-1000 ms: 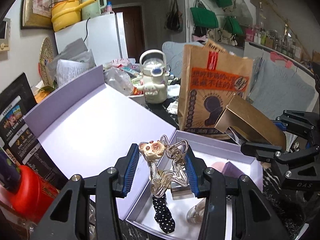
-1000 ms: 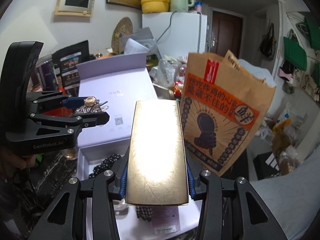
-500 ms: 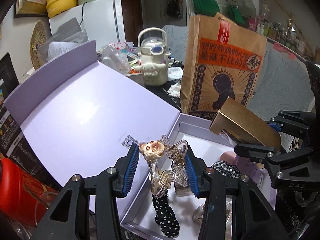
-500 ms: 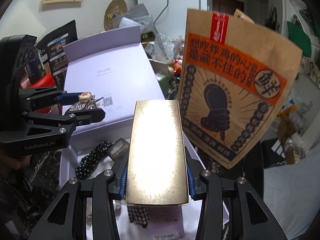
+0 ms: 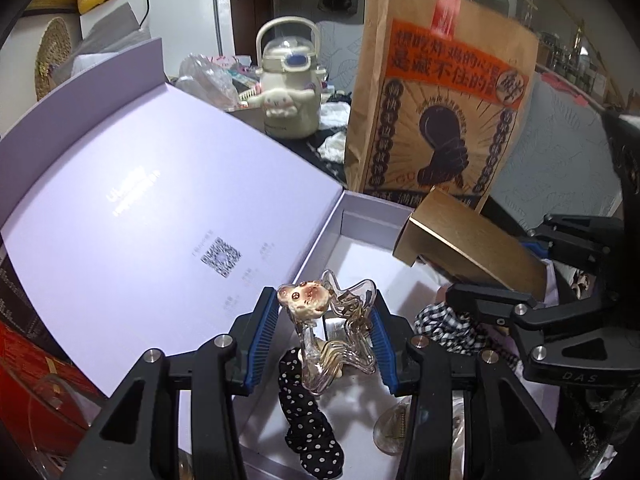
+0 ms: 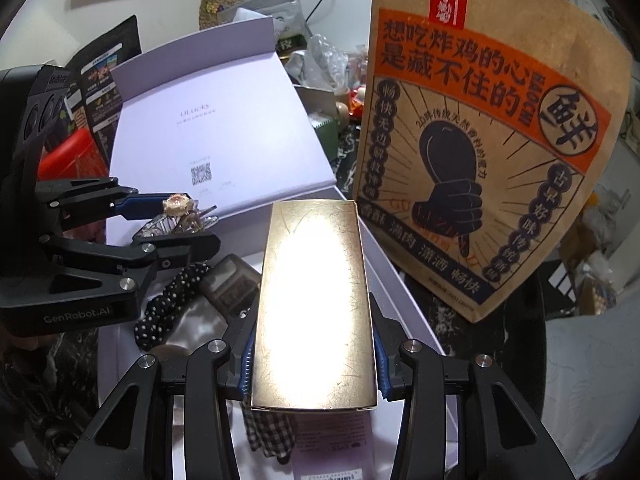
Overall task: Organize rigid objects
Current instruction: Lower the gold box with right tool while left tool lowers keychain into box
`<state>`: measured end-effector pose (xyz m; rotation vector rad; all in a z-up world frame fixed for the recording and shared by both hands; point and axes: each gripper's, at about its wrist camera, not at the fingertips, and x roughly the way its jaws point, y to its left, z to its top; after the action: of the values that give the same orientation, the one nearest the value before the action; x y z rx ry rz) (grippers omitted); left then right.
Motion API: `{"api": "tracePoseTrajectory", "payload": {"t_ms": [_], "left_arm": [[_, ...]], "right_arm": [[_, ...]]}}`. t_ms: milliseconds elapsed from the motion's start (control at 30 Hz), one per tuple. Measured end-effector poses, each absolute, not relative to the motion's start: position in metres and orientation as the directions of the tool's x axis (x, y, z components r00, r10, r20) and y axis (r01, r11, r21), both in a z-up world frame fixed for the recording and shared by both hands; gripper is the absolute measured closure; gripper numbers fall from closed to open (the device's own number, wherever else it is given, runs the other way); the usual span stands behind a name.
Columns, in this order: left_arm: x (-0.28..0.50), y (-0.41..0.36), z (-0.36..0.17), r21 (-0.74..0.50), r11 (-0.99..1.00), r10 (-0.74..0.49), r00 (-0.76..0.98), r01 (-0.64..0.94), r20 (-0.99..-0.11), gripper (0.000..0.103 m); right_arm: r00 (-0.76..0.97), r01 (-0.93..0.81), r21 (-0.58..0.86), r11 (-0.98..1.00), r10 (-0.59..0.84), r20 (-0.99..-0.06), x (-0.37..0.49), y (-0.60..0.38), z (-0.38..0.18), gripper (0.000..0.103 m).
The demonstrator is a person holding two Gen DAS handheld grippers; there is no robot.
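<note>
1. A clear hair claw clip with a small bear-face charm sits pinched between the blue pads of the left gripper, held above the open lavender box.
2. The right gripper is clamped on a gold rectangular box, which hangs over the same lavender box.
3. Inside lie a black polka-dot scrunchie and a checked fabric piece.
4. A brown paper bag stands just behind; the raised lid leans back on the left.
</note>
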<state>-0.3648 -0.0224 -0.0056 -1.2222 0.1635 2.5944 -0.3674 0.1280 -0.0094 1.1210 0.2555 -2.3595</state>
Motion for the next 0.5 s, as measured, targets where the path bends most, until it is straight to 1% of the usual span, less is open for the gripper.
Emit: {"api": "tracePoseTrajectory", "payload": {"t_ms": [500], "left_arm": [[-0.373,-0.013,-0.028,-0.039,-0.952,0.210,-0.555,-0.304,-0.805,0.059]], "right_arm": [[-0.514,0.515,0.015,-0.857,-0.323,-0.795,-0.372,0.122,-0.025,0.059]]}}
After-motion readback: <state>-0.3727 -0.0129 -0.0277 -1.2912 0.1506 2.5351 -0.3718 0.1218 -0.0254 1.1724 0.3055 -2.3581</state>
